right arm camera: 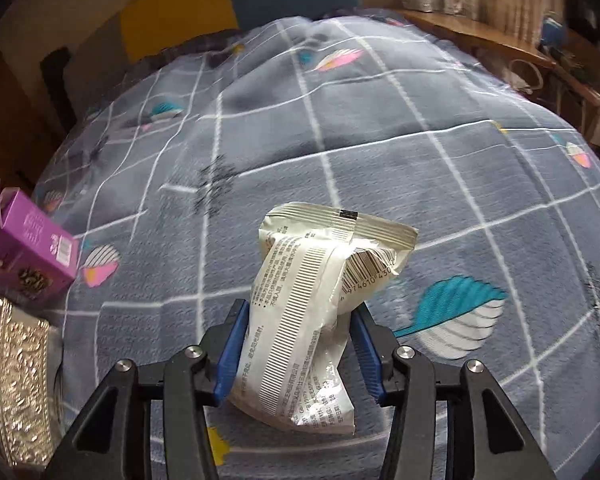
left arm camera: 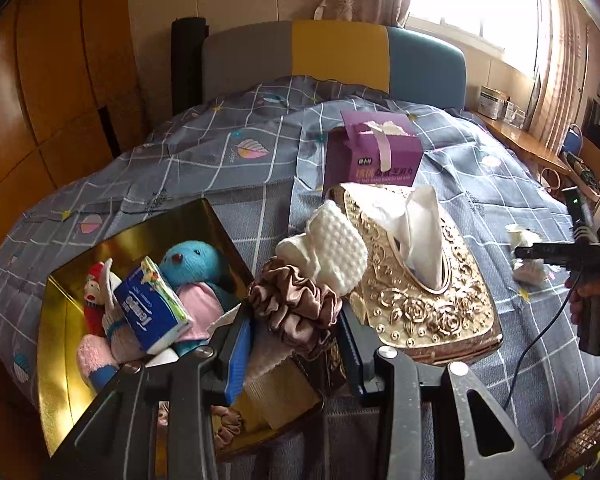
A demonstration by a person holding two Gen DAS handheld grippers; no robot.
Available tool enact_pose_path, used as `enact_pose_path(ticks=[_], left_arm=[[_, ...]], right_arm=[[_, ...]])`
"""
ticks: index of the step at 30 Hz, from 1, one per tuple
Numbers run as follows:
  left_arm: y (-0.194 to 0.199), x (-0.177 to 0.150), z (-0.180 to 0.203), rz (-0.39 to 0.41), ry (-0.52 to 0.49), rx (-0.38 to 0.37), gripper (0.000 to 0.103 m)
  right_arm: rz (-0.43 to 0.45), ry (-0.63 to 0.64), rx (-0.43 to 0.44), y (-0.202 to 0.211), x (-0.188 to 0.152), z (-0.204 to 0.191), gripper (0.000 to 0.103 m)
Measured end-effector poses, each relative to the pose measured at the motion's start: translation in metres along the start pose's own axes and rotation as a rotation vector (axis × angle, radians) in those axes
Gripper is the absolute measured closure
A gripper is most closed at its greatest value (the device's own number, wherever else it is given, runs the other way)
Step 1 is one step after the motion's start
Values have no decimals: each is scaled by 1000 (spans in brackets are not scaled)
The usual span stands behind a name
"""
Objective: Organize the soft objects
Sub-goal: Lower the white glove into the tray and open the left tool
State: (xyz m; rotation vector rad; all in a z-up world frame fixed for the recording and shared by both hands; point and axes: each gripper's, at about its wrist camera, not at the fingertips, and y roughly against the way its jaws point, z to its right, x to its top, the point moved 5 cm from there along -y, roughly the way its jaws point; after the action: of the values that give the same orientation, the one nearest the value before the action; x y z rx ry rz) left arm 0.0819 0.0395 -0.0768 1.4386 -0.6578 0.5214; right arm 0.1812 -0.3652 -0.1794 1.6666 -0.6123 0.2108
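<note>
My left gripper [left arm camera: 294, 320] is shut on a mauve satin scrunchie [left arm camera: 296, 304], and a white knitted cloth [left arm camera: 332, 250] rests bunched on top of it. Just left of it an open gold box [left arm camera: 56, 344] holds a blue plush toy [left arm camera: 192, 260], a blue tissue pack [left arm camera: 152, 308], a small red doll [left arm camera: 94, 288] and pink socks [left arm camera: 96, 356]. My right gripper [right arm camera: 300, 308] is shut on a white printed packet [right arm camera: 300, 320], its blue pads pinching the packet's middle over the bedspread. In the left wrist view that gripper [left arm camera: 540, 254] shows at the far right in a person's hand [left arm camera: 592, 300].
A gold embossed tissue box [left arm camera: 420, 296] with a tissue sticking up lies right of the left gripper, and a purple carton [left arm camera: 372, 156] stands behind it. The grey checked bedspread [right arm camera: 340, 140] stretches away to the headboard [left arm camera: 332, 52]. A wooden shelf [left arm camera: 532, 140] runs along the right.
</note>
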Motion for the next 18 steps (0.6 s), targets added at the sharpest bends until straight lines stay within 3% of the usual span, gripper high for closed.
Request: enact_pose_path(ticks=[2, 6, 11, 18], left_arm=[[-2, -5, -7, -17, 23, -14, 64], [-3, -14, -32, -40, 82, -21, 64], [-4, -28, -105, -84, 310, 0, 64], [9, -55, -207, -72, 677, 22, 64]], right_arm=[[5, 55, -23, -3, -6, -11, 51], [7, 35, -15, -4, -9, -11, 51], [11, 50, -30, -5, -7, -11, 51], [18, 80, -52, -2, -7, -12, 51]])
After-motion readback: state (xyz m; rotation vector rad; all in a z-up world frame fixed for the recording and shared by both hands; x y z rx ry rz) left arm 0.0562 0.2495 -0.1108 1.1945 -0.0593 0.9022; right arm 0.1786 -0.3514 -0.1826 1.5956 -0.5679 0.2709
